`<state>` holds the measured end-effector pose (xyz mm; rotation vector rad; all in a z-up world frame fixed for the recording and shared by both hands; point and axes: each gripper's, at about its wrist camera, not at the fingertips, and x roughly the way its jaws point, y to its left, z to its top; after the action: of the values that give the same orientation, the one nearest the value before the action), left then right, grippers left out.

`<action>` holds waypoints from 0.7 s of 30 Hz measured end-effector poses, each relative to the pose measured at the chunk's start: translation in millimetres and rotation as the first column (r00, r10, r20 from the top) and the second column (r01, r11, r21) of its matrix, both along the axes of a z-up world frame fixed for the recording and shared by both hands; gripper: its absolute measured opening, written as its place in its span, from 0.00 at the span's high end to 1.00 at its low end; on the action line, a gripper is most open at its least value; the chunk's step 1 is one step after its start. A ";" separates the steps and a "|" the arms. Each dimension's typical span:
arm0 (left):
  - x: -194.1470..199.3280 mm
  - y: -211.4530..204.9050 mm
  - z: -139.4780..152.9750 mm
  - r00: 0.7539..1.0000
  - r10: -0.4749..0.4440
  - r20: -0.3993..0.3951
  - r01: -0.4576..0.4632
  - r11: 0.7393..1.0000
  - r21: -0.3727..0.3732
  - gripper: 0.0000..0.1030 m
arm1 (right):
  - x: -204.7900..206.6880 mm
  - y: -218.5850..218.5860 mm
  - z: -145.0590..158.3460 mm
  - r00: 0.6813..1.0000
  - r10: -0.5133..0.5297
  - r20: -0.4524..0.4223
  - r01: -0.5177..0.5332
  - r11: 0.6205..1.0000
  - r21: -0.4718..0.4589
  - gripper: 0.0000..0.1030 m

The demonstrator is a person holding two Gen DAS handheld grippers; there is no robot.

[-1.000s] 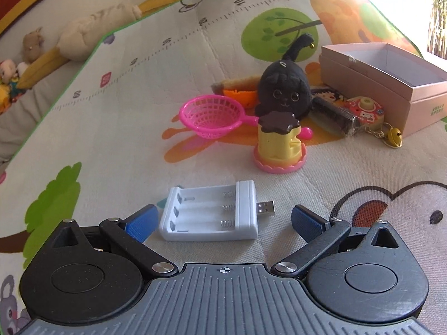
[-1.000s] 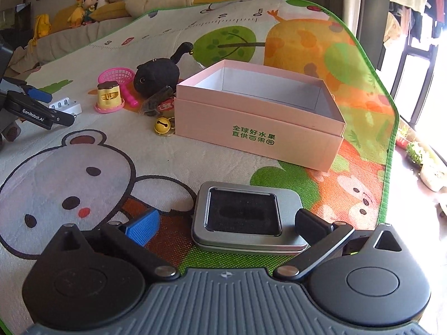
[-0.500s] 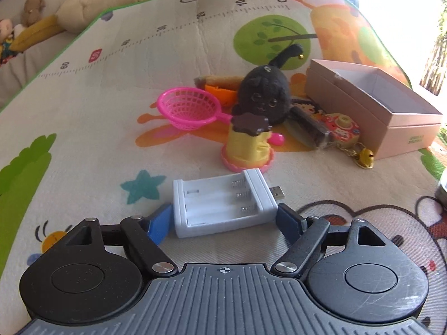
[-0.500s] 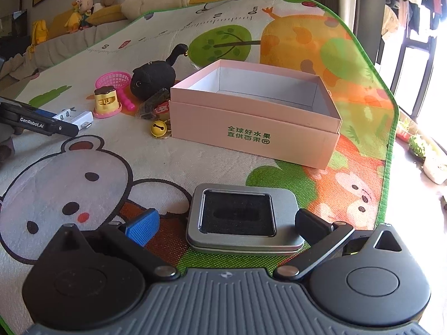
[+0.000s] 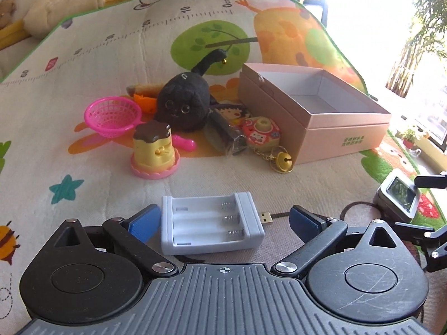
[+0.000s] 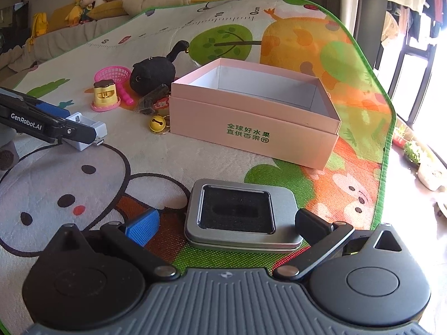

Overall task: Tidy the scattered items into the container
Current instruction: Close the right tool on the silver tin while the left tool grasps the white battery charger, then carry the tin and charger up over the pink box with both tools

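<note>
A white battery charger [image 5: 209, 229] lies on the play mat between the jaws of my left gripper [image 5: 225, 222]. Those jaws are opening; the right pad stands clear of the USB plug. The pink open box [image 5: 346, 136] sits to the right beyond it, empty inside. A silver tin [image 6: 240, 215] with a black window rests between the spread fingers of my right gripper [image 6: 227, 224], and a gap shows at the left pad. The box [image 6: 251, 128] stands just behind the tin. The charger [image 6: 89, 132] shows at the left of the right wrist view.
Left of the box lie a black cat plush [image 5: 184, 103], a pink strainer [image 5: 111, 115], a yellow pudding toy [image 5: 155, 150], a dark packet [image 5: 223, 134], a camera keychain [image 5: 261, 134] with a gold bell [image 5: 283, 163]. Stuffed toys [image 6: 83, 2] line the far mat edge.
My left gripper closed on the charger, carried it to the right toward the box, then spread its jaws again. The right gripper and the tin have stayed put.
</note>
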<state>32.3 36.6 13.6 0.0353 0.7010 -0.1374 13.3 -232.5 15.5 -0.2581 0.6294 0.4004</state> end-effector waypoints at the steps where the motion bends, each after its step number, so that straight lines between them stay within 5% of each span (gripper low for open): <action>1: 1.6 -3.3 -2.9 1.000 0.008 -0.005 -0.008 0.999 0.037 0.02 | 0.0 -0.2 0.0 1.000 0.001 0.000 -0.001 1.000 0.001 0.00; 10: -3.2 -9.0 -5.6 1.000 -0.002 -0.019 0.003 0.999 0.043 0.08 | 16.1 -3.1 6.0 1.000 -0.008 -0.020 0.008 1.000 -0.014 0.00; 21: -50.7 -68.9 3.0 0.978 -0.205 -0.036 0.205 0.979 0.002 0.08 | 11.4 -9.7 10.9 0.991 -0.016 -0.133 0.016 1.000 0.002 0.11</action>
<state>-18.3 -32.2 16.6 0.1105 0.7327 -0.3347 24.6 -242.2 26.5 -0.2241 0.7608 0.4053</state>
